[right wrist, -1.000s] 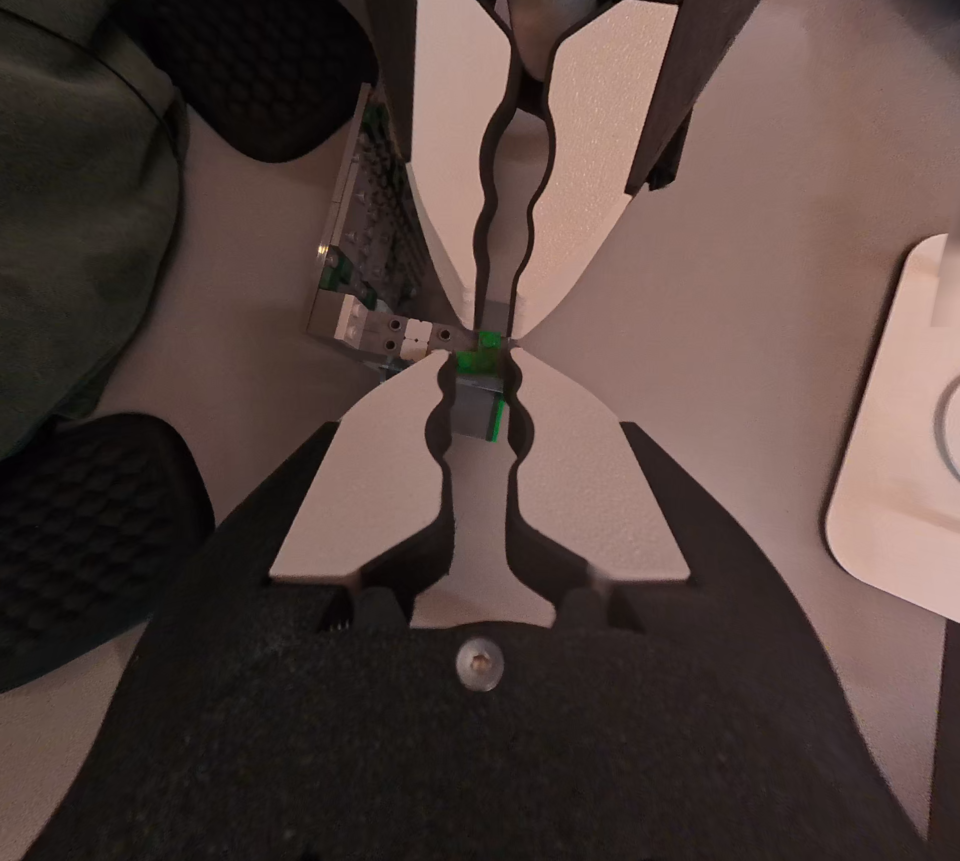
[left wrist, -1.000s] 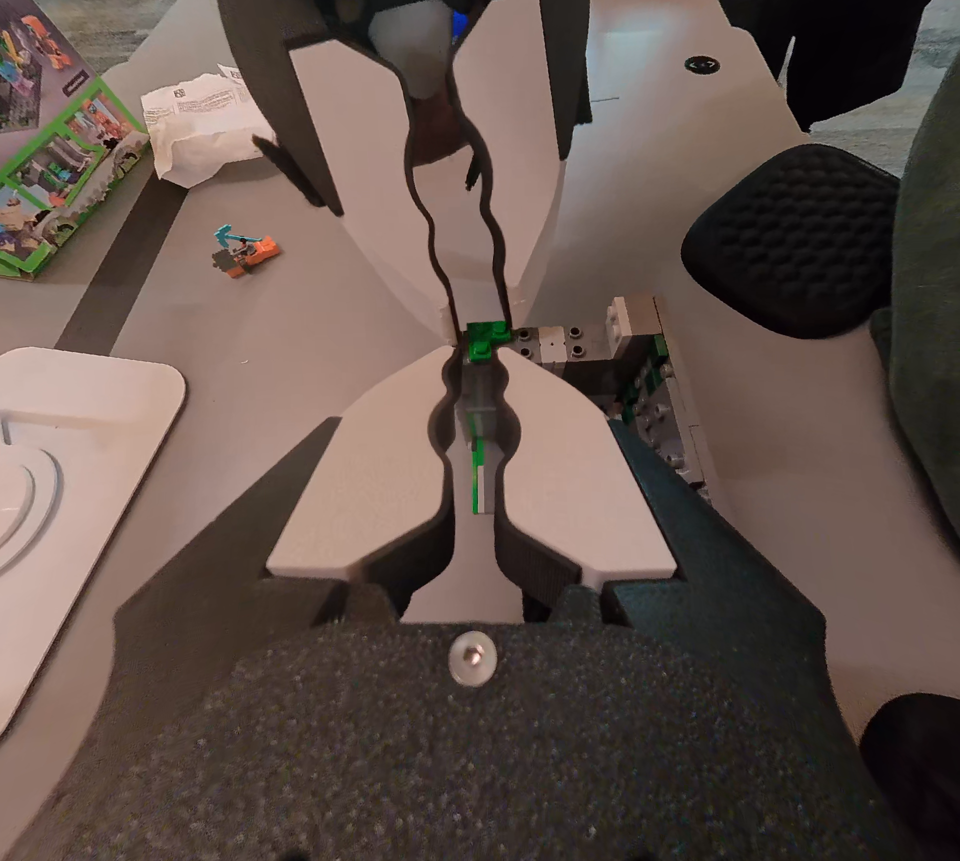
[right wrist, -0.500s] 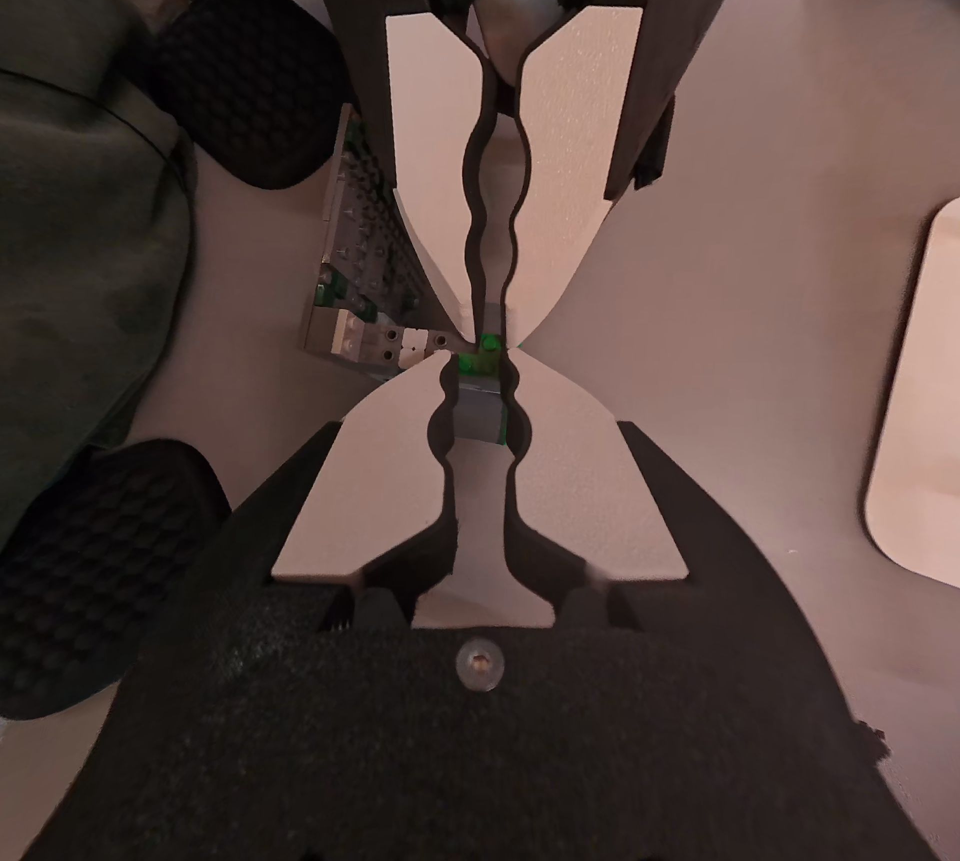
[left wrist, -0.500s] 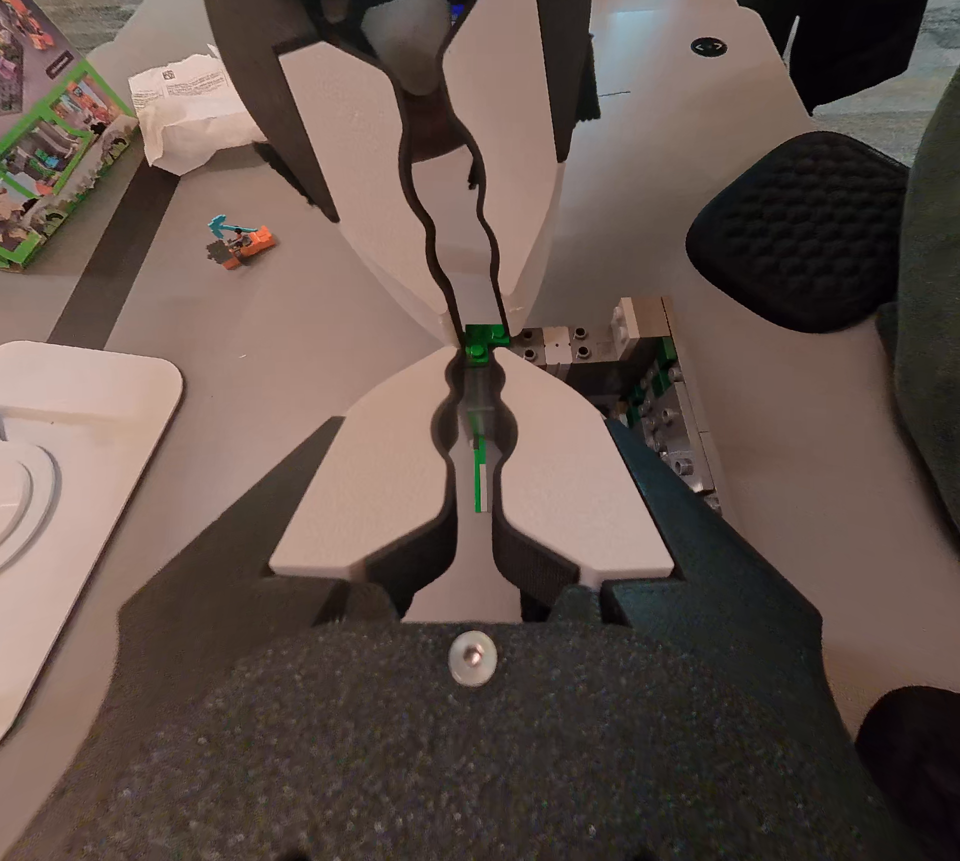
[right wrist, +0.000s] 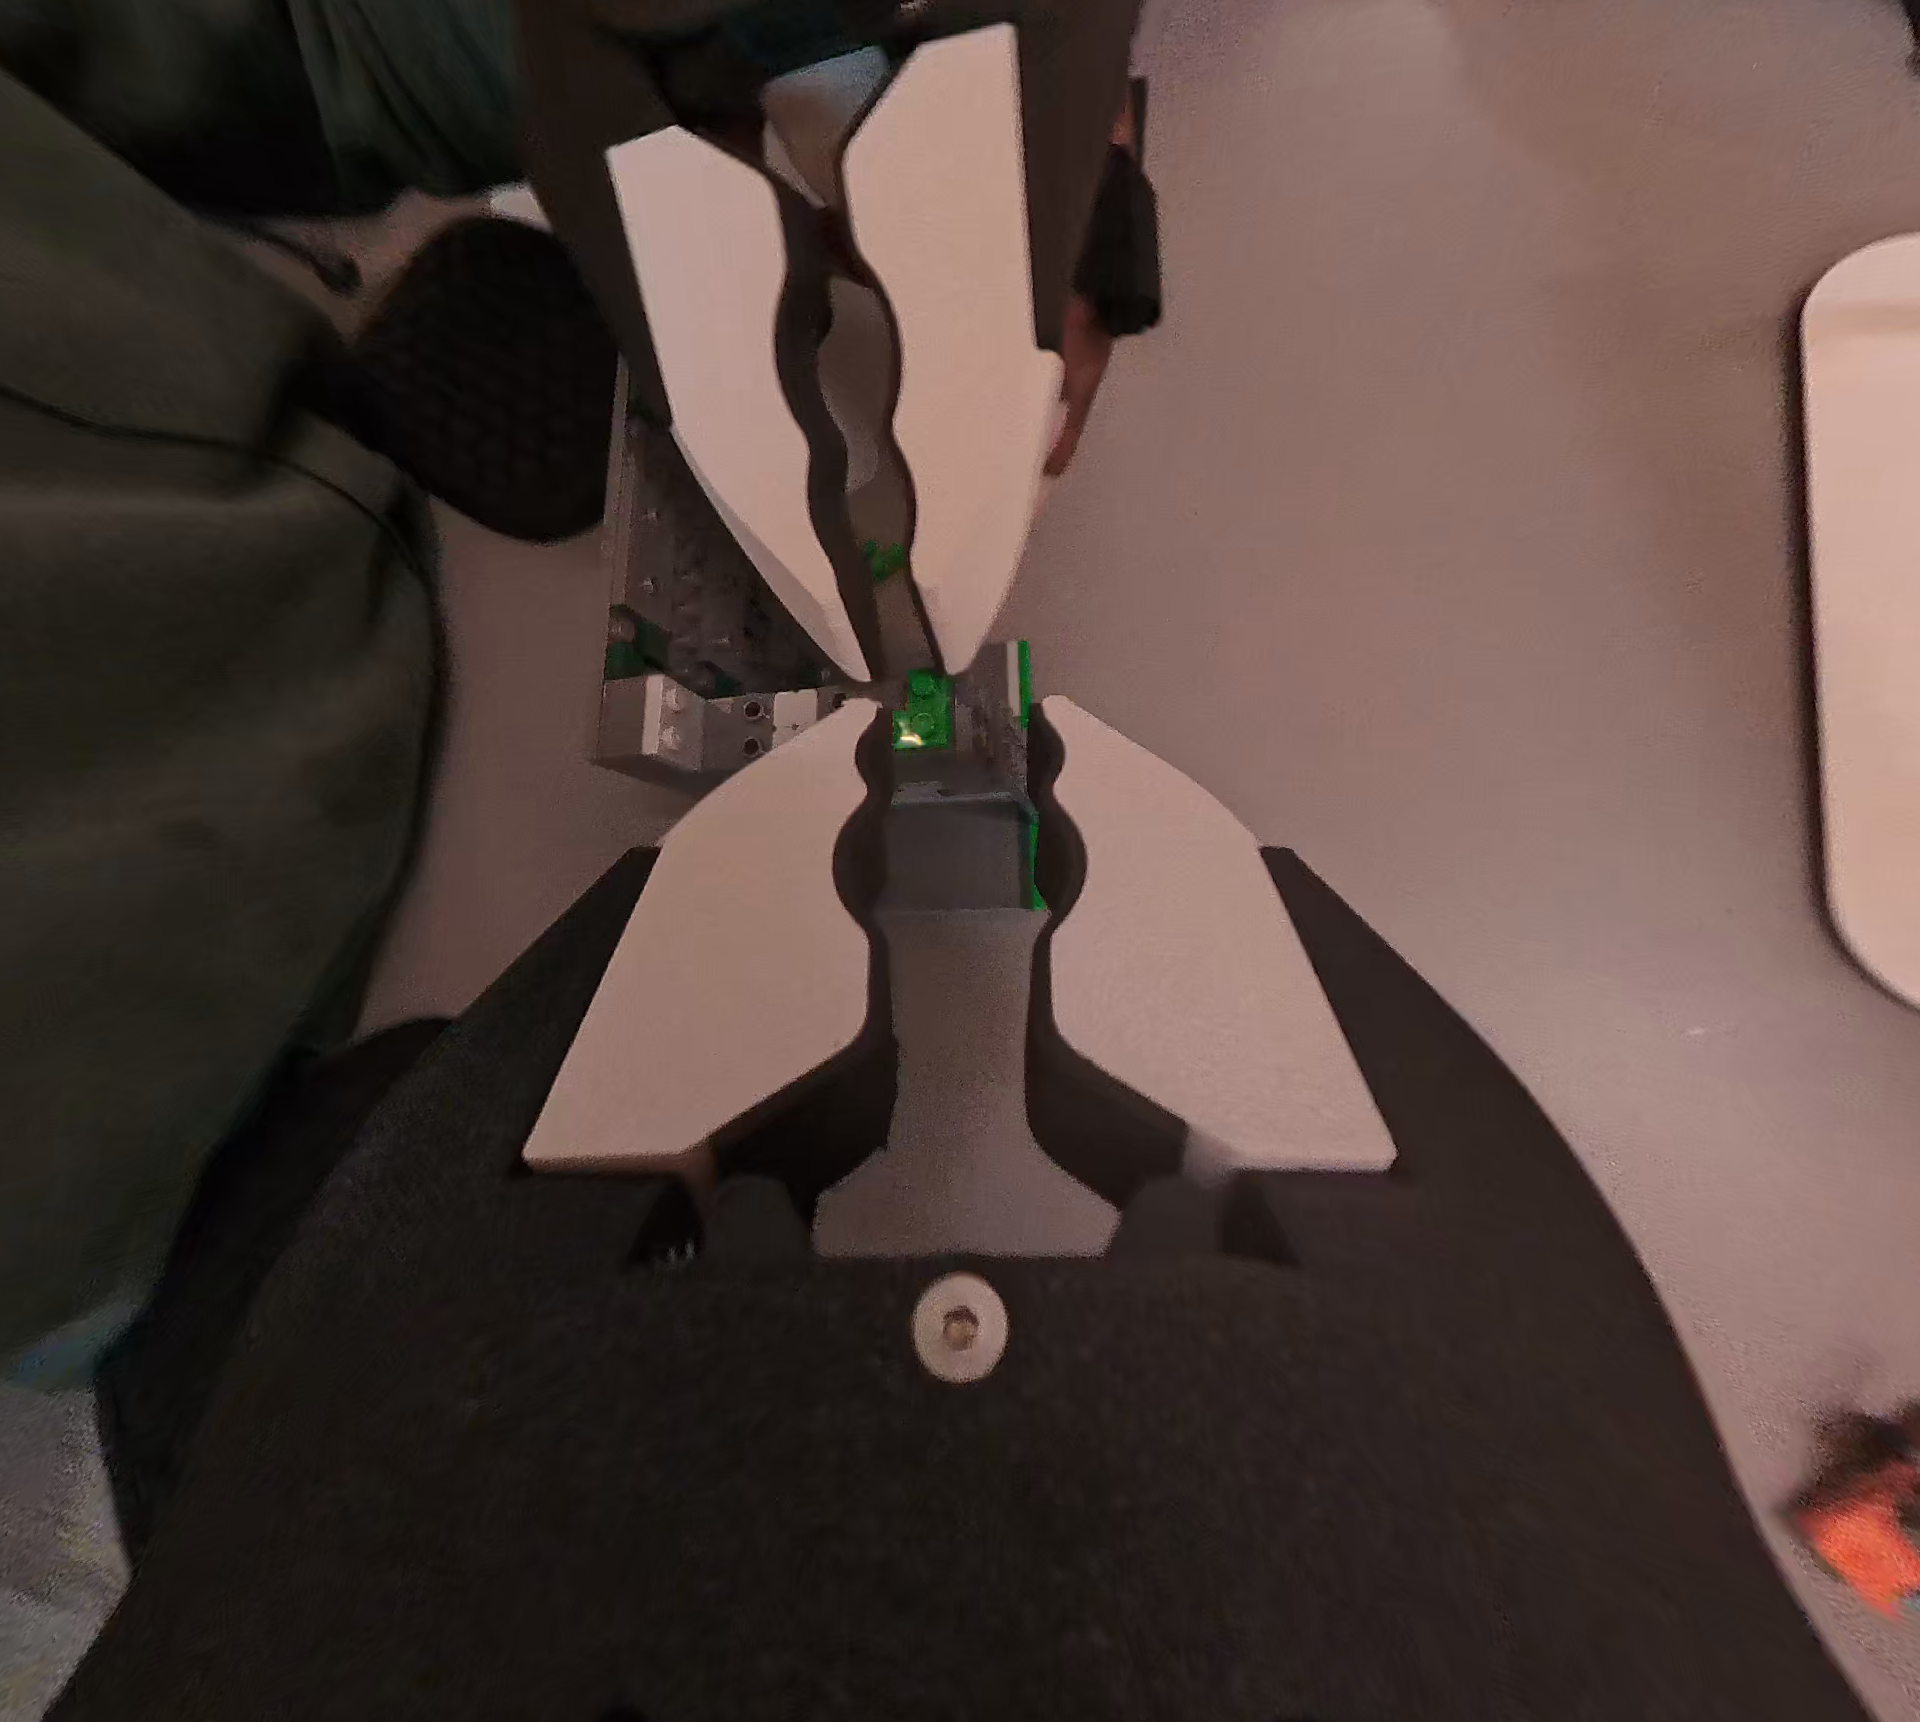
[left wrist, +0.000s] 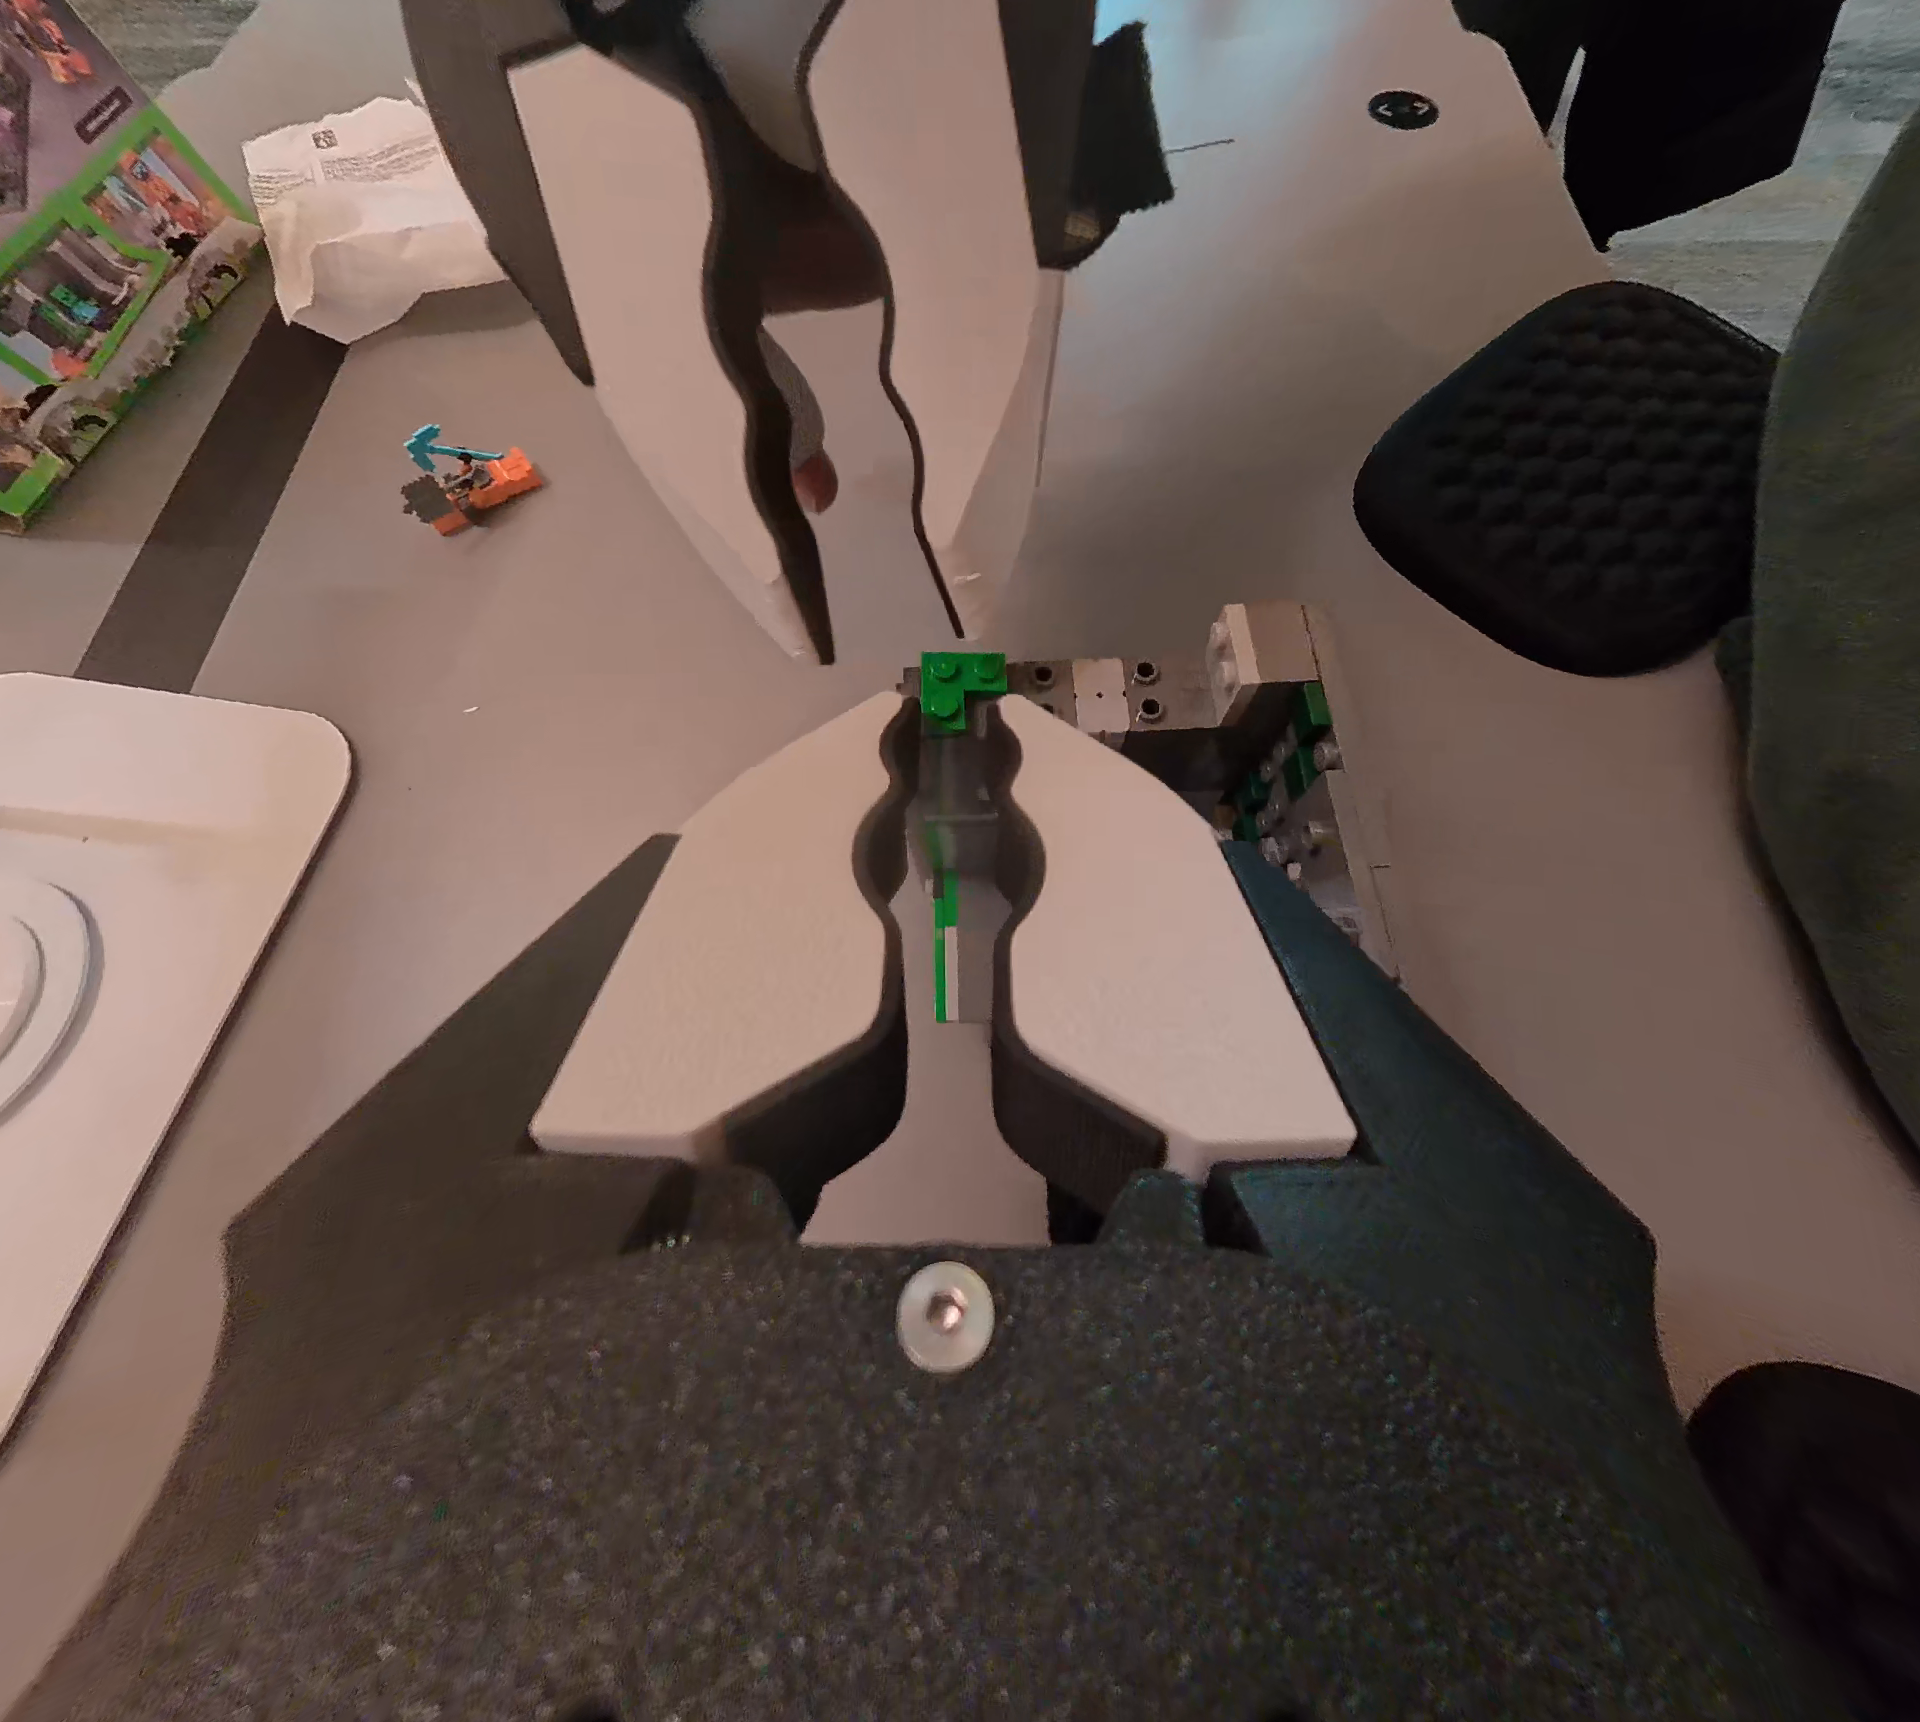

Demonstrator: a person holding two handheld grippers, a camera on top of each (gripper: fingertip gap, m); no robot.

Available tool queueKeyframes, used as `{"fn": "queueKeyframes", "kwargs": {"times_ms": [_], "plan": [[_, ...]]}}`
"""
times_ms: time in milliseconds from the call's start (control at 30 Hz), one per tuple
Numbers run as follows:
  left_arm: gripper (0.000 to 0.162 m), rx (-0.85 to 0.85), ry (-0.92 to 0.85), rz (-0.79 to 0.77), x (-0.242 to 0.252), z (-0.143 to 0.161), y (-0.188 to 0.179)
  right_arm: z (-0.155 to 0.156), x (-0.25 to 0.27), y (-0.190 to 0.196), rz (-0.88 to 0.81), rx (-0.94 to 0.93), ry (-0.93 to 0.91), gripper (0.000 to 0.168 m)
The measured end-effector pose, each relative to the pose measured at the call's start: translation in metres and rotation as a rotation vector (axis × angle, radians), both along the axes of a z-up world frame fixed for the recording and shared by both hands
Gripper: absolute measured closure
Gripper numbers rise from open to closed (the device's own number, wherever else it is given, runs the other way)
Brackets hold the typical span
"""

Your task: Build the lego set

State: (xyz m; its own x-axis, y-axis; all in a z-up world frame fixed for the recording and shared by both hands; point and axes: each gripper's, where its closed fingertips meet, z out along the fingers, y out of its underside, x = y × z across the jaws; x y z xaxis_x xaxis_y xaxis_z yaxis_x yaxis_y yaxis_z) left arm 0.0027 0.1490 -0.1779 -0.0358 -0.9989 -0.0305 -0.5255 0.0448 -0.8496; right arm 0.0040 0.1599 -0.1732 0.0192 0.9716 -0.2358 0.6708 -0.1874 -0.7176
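Low in the centre of the left wrist view, the left gripper (left wrist: 951, 716) has its two white fingers drawn narrow around a tall grey column of the lego build (left wrist: 1226, 737), the tips pressed against the column's sides just under a bright green L-shaped plate (left wrist: 961, 685) that caps it. The rest of the grey build, with green studs and white bricks, spreads to the right of centre on the grey table (left wrist: 623, 685). Facing it from the top of the frame, the right gripper (left wrist: 894, 644) hangs with its fingers parted; its tips stand just above and beside the green plate without gripping it. In the right wrist view the same right gripper (right wrist: 956, 716) fills the lower half, its fingers spread wide to either side of the grey column and green plate (right wrist: 920, 716), with visible gaps to both. The left gripper (right wrist: 904, 670) reaches down from the top centre with its tips nearly together at the plate. At the left edge of the left wrist view lie a green-edged lego box (left wrist: 83, 259), a crumpled white paper bag (left wrist: 353, 218), a small orange and teal lego piece (left wrist: 468, 477) and a white tray (left wrist: 156, 893). A black padded armrest (left wrist: 1558, 477) sits at the right of the frame, next to dark green clothing.
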Motion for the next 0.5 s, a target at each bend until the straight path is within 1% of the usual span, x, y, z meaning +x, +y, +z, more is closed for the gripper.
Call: {"fn": "queueKeyframes", "kwargs": {"times_ms": [133, 233, 367, 500], "plan": [[0.150, 0.012, -0.020, 0.018, -0.005, 0.002, 0.002, 0.000, 0.003, 0.003, -0.103, -0.157, 0.091, 0.143], [0.149, 0.014, -0.031, 0.023, -0.013, -0.004, 0.004, 0.001, 0.004, 0.001, -0.149, -0.272, 0.154, 0.139], [0.144, -0.017, -0.035, 0.050, -0.027, -0.024, 0.005, -0.004, 0.001, -0.003, -0.154, -0.344, 0.171, 0.130], [0.143, -0.061, -0.124, 0.092, -0.047, -0.022, -0.006, -0.005, -0.004, -0.003, -0.126, -0.382, 0.165, 0.128]]}}
